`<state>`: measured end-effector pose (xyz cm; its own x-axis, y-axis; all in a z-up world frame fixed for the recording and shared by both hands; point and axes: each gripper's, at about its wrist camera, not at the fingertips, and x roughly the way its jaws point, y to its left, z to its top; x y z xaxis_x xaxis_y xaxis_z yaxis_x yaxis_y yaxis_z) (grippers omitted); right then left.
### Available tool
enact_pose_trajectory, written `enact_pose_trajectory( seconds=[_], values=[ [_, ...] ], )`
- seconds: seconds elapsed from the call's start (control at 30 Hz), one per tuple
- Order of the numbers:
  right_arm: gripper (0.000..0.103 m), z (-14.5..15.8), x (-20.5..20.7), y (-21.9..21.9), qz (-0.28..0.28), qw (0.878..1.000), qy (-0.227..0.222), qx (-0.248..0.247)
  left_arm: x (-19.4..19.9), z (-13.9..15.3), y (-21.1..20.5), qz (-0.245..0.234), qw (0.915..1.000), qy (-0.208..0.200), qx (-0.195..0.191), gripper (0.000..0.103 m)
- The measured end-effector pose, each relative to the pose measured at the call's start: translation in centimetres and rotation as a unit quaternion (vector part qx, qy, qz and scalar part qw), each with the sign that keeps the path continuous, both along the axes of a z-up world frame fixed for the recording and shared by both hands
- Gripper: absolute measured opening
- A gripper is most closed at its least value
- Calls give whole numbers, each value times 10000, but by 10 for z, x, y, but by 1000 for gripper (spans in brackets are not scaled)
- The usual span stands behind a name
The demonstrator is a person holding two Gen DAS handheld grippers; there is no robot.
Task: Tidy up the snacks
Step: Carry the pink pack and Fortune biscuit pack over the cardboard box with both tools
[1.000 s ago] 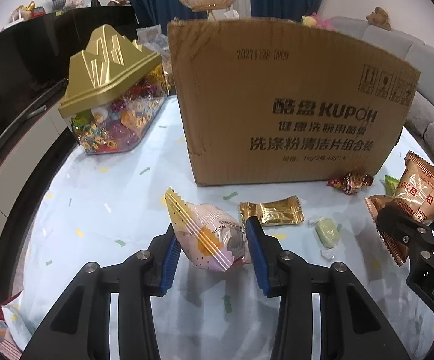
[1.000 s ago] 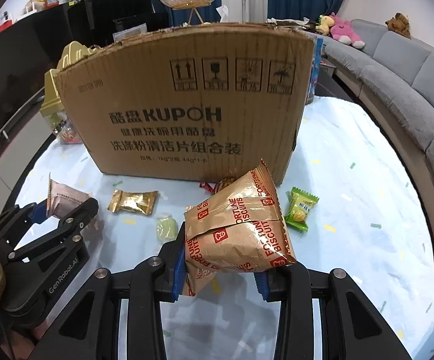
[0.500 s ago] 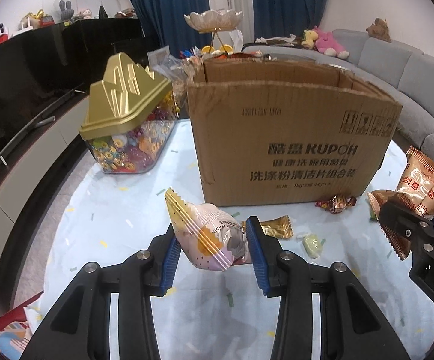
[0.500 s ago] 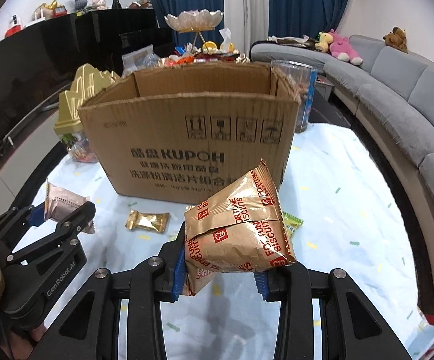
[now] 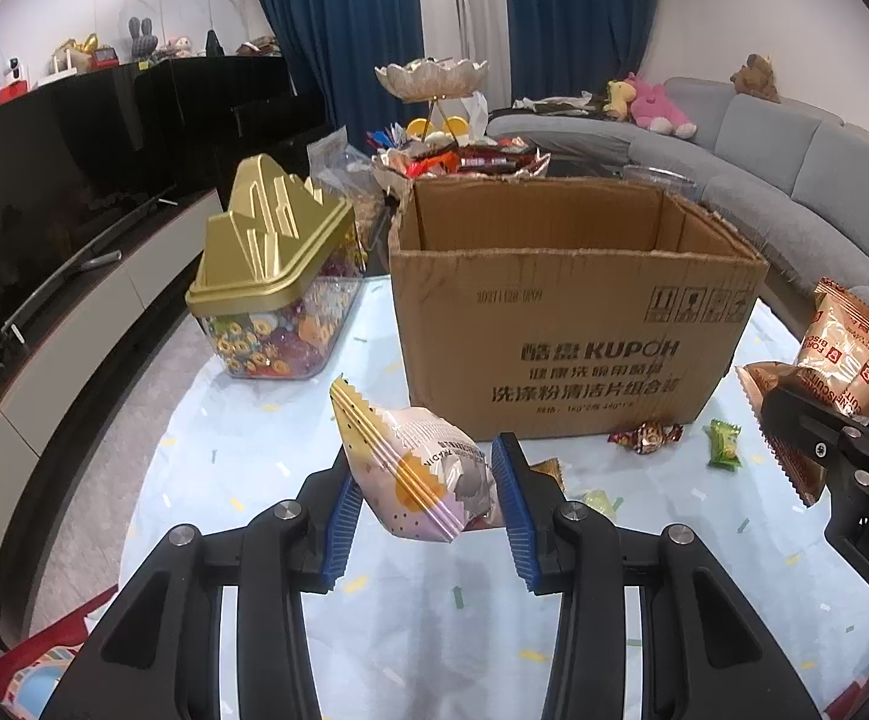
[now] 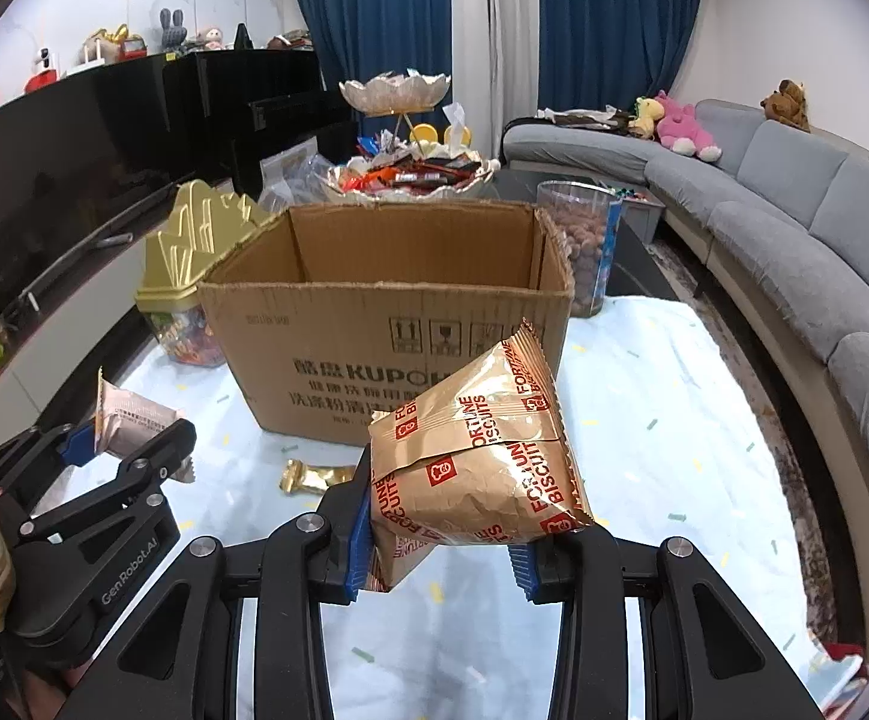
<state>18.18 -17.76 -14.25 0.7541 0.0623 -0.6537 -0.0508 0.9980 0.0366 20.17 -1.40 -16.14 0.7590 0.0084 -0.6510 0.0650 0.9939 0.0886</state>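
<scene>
We hold two snacks up in front of the box point(image 5: 572, 324), which stands open-topped on the table point(image 5: 242, 480). Our left claw point(image 5: 428, 498) is clamped on a pale pink pack point(image 5: 416, 468), its blue pads pressing both sides; the pack tilts, with its yellow crimped end pointing up and left. Our right claw point(image 6: 443, 534) grips a gold biscuit bag point(image 6: 482, 456) by its lower part, and the bag's upper corner overlaps the box's printed front in the right wrist view. Both packs hang clear of the table, in front of the box and below its rim.

From the left wrist view the right claw and its bag point(image 5: 848, 354) show to the right of the box. From the right wrist view the left claw point(image 6: 128, 438) and its pack point(image 6: 128, 414) show to the left of the box.

On the table, right at the foot of the box, lies a red-gold candy point(image 5: 644, 435). A green candy point(image 5: 724, 444) lies off the box's right corner. A gold wrapper point(image 6: 308, 476) lies in front of the box, partly hidden behind our left claw in its own view. A pale green sweet point(image 5: 599, 501) lies near that wrapper.

Left of the box stands a clear candy jar point(image 5: 278, 336) with a gold lid point(image 5: 272, 246). Behind the box we see a tiered dish point(image 6: 401, 138) piled with snacks, and at its right rear corner a nut tub point(image 6: 581, 246).
</scene>
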Motion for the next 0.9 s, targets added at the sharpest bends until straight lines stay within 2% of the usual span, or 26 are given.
enact_pose_trajectory(
  seconds=[0.43,0.9],
  values=[
    [38,23,-2,-6,-62,9998,-195,10,1,30,-5,-60,9997,-230,-20,42],
    [38,46,19,-7,-77,9993,-352,-31,21,56,-9,-125,9990,-416,-90,42]
  ],
)
